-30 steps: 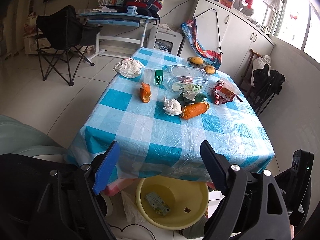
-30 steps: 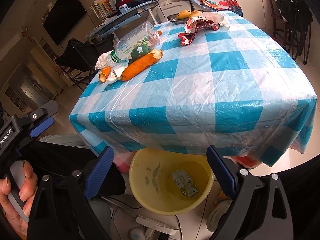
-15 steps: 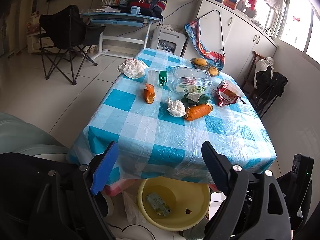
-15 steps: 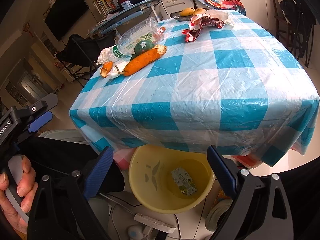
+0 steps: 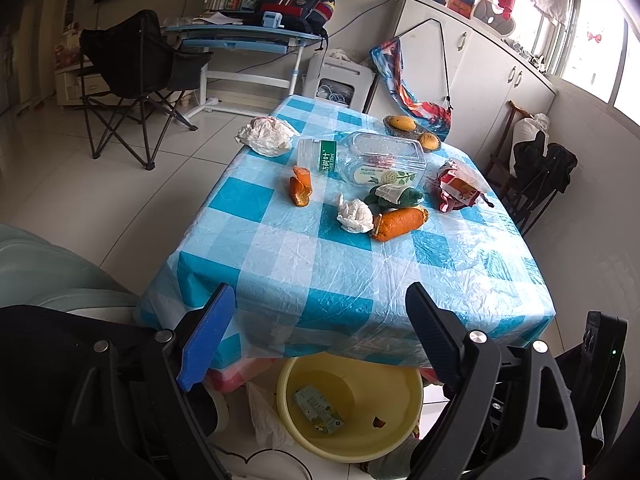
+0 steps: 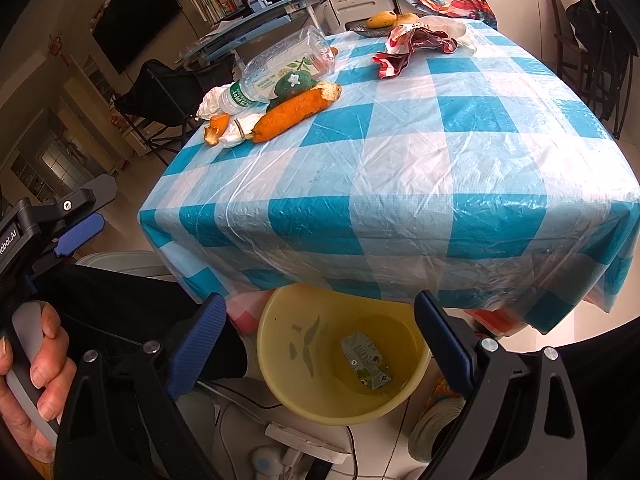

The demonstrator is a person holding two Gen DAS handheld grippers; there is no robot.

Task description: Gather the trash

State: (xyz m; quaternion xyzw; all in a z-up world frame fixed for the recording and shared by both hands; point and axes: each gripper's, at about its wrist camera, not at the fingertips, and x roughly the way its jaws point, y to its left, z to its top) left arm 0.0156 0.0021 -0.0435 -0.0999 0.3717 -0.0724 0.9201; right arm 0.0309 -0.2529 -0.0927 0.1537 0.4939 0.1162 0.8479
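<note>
Left gripper [image 5: 320, 334], lower frame, jaws wide apart and empty, having just widened slightly; right gripper [image 6: 320, 334] likewise spread, nothing between its pads; yellow basin [image 6: 280, 384] at bottom centre under the table edge, holding a flattened carton [image 6: 365, 360]; beyond, on the checked tablecloth [image 5: 320, 272], orange peel [image 5: 398, 222], crumpled tissue [image 5: 354, 216], plastic bottle [image 5: 360, 160], red wrapper [image 5: 456, 192].
</note>
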